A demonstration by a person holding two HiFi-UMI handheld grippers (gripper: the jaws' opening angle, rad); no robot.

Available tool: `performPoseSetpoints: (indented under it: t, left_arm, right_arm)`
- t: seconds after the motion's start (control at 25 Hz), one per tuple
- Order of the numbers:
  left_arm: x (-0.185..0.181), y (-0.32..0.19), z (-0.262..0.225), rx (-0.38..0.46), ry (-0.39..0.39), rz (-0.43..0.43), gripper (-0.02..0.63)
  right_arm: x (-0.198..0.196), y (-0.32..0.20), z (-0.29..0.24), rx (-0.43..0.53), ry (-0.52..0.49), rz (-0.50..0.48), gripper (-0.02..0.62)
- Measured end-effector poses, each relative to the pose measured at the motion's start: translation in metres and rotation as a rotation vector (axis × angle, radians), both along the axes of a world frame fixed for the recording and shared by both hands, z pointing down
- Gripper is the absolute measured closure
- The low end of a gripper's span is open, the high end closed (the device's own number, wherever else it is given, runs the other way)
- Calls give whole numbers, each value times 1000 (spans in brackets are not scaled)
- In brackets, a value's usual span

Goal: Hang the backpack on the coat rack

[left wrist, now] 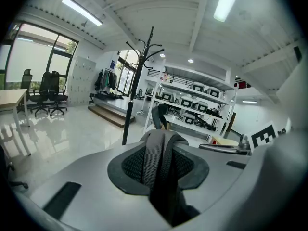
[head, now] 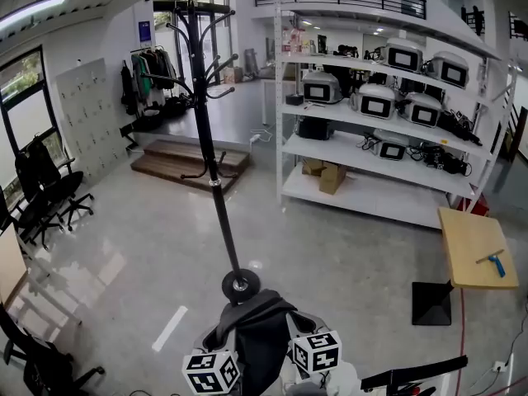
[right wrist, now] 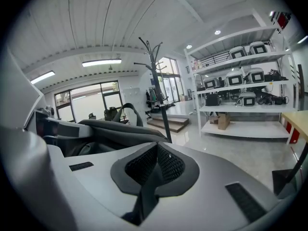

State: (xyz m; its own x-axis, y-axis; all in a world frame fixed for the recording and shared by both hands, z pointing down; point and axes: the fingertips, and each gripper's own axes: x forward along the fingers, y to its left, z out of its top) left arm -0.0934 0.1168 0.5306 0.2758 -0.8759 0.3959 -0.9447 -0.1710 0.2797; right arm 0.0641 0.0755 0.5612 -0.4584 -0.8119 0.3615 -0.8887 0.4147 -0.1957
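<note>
Black coat rack (head: 216, 185) stands upright on the pale floor (head: 124, 246), w/ the dark backpack (head: 260, 337) low down near its base. Backpack's grey webbing strap (left wrist: 155, 150) is clamped in the left gripper (left wrist: 161, 163); the right gripper (right wrist: 155, 166) has its pads pressed together, nothing seen btwn.
</note>
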Motion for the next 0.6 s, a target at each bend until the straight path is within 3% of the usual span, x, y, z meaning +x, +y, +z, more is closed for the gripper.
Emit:
performPoseSetpoints:
  t: [0.6]
  left_arm:
    - [6,-82,0,2,-11,-19,514]
  right_arm:
    - [-1,-89,0,2,-25,-46,581]
